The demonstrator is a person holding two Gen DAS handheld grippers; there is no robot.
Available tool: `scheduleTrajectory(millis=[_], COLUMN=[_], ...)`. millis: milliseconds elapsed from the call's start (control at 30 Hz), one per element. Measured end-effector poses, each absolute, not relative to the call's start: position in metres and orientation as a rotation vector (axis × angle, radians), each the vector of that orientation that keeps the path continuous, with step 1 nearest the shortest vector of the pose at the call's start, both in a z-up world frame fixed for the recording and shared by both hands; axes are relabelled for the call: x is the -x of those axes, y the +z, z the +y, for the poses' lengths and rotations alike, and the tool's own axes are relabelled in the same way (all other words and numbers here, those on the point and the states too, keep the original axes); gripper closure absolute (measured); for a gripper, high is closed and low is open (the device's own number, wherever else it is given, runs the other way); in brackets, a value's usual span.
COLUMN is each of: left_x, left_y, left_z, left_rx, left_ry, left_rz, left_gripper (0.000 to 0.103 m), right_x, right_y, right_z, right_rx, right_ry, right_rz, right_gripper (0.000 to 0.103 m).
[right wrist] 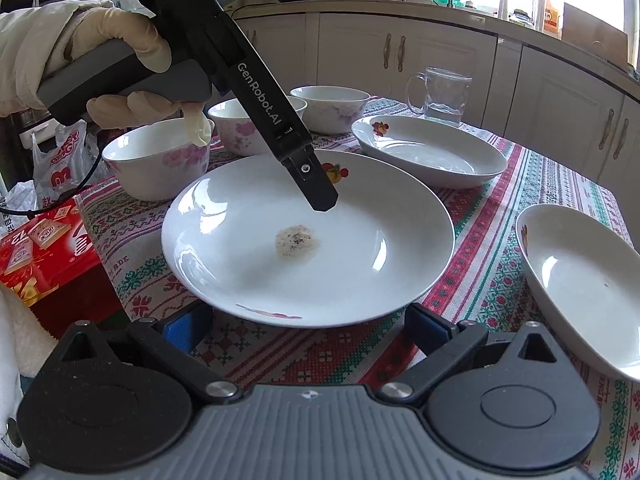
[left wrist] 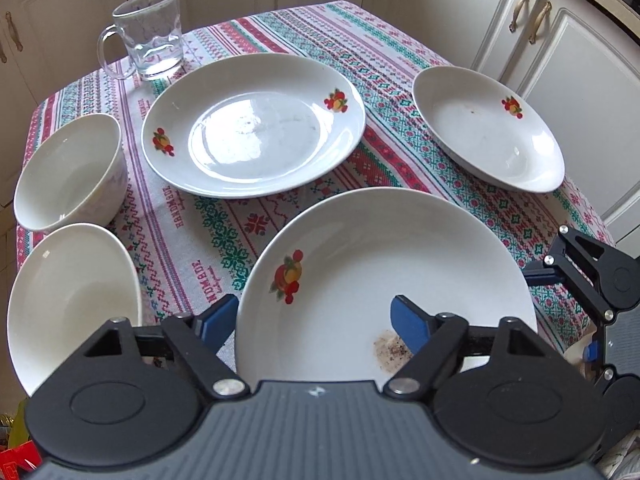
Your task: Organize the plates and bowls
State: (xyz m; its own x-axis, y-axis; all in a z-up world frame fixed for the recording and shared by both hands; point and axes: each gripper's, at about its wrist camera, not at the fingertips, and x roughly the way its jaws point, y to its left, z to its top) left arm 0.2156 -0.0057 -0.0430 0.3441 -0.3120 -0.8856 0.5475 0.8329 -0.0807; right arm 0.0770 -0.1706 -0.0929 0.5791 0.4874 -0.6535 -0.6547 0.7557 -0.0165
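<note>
A white plate with a brown stain (left wrist: 384,276) (right wrist: 308,240) lies nearest on the patterned tablecloth. My left gripper (left wrist: 316,320) is open, one finger outside the plate's rim and one over its inside; it also shows in the right wrist view (right wrist: 320,196), hovering over the plate. My right gripper (right wrist: 310,330) is open at the plate's near edge, empty. A flat plate (left wrist: 252,128) (right wrist: 430,150) lies beyond. Another deep plate (left wrist: 488,128) (right wrist: 580,284) lies to the right. White bowls (left wrist: 68,168) (left wrist: 72,300) (right wrist: 160,160) stand at the left.
A glass mug (left wrist: 148,36) (right wrist: 440,96) with a little water stands at the table's far side. Two more bowls (right wrist: 244,124) (right wrist: 336,106) stand behind. A red box (right wrist: 44,248) and bags sit off the table's left. Cabinets surround the table.
</note>
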Motion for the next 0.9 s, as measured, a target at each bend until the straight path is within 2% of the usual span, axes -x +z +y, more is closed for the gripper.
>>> scheduleTrajectory(millis=[233,900], left_x=[-0.221,-0.227], left_y=[-0.046,-0.05], left_z=[-0.005,-0.012], left_rx=[-0.253,-0.31], left_ry=[-0.572,-0.598], left_rz=[1.117,1.154], left_gripper=[0.029,0.029], right_x=[-0.077,-0.079], right_y=[-0.092,-0.092], right_z=[-0.169,-0.165], right_rx=[0.283,0.284], right_ry=[0.67,0.656], right_rz=[0.663,0.677], right_gripper=[0.0,0.0])
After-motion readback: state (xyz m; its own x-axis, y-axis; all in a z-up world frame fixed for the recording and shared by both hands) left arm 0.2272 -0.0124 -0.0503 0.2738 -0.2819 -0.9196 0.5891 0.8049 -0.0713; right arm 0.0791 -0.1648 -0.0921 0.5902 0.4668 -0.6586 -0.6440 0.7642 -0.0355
